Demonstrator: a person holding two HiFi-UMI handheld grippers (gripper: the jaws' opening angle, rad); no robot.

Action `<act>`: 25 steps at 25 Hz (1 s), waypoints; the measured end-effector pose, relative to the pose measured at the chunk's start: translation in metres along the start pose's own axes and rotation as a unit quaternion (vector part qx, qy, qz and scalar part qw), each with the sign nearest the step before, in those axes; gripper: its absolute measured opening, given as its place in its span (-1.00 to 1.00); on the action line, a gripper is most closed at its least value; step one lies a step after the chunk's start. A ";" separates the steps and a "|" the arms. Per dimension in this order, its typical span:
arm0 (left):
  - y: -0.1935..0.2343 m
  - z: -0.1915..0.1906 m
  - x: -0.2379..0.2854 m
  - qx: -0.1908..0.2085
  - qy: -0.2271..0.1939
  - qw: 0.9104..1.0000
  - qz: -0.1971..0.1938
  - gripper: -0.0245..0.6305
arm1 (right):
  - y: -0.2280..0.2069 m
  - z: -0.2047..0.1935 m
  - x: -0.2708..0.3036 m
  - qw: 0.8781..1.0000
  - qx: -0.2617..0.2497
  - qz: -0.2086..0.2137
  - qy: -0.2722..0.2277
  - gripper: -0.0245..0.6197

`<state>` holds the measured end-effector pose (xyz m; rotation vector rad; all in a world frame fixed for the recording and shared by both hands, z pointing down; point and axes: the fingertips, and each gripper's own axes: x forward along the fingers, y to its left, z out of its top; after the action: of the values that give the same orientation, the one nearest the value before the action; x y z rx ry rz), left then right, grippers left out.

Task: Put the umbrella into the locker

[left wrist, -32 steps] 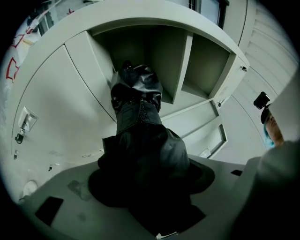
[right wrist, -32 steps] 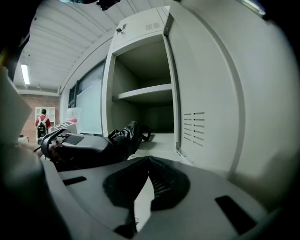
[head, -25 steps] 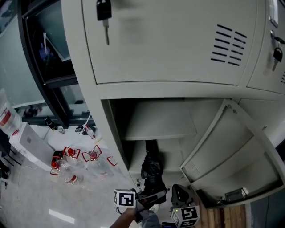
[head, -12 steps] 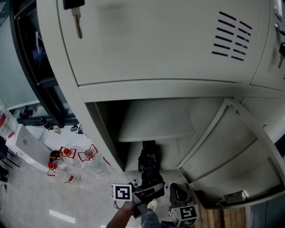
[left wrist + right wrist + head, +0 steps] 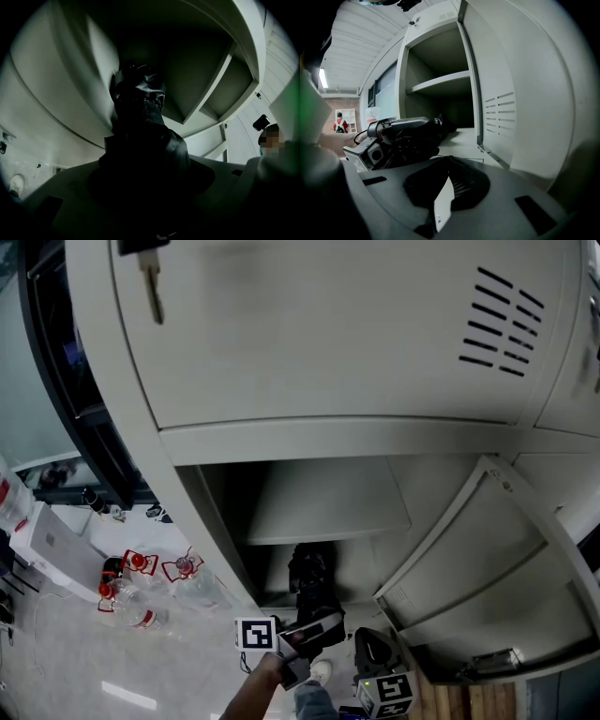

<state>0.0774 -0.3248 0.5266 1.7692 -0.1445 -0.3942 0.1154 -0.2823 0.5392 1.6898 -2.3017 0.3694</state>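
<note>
Left gripper (image 5: 309,628) nudged toward locker (image 5: 375,437), jaws clamping umbrella (image 5: 307,577)

The locker (image 5: 375,343) was smooth sheet metal, painted matt pale grey; the key (image 5: 150,296) in its upper door had a black plastic head and a dull metal blade. The umbrella (image 5: 309,582) was black cloth, crumpled, with a faint sheen on its folds. The floor (image 5: 56,667) was pale, polished and reflective, the bottles (image 5: 141,615) on it were clear glossy plastic, and the boards (image 5: 461,697) were brown wood.
</note>
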 end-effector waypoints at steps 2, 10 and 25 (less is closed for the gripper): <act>0.000 0.003 0.002 -0.001 -0.005 1.000 -0.003 -0.01 | 0.001 0.000 0.002 1.000 0.001 0.003 0.000 -0.92; 0.000 0.008 0.003 0.006 -0.025 1.000 -0.011 0.08 | 0.001 0.003 0.001 1.000 0.004 0.008 -0.004 -0.92; 0.003 0.009 -0.032 0.082 -0.123 0.987 0.062 0.15 | -0.002 0.009 -0.034 1.000 0.000 -0.007 -0.028 -0.92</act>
<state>0.0451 -0.3244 0.5340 1.8569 -0.4729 -0.5218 0.1270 -0.2558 0.5185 1.7379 -2.3282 0.3234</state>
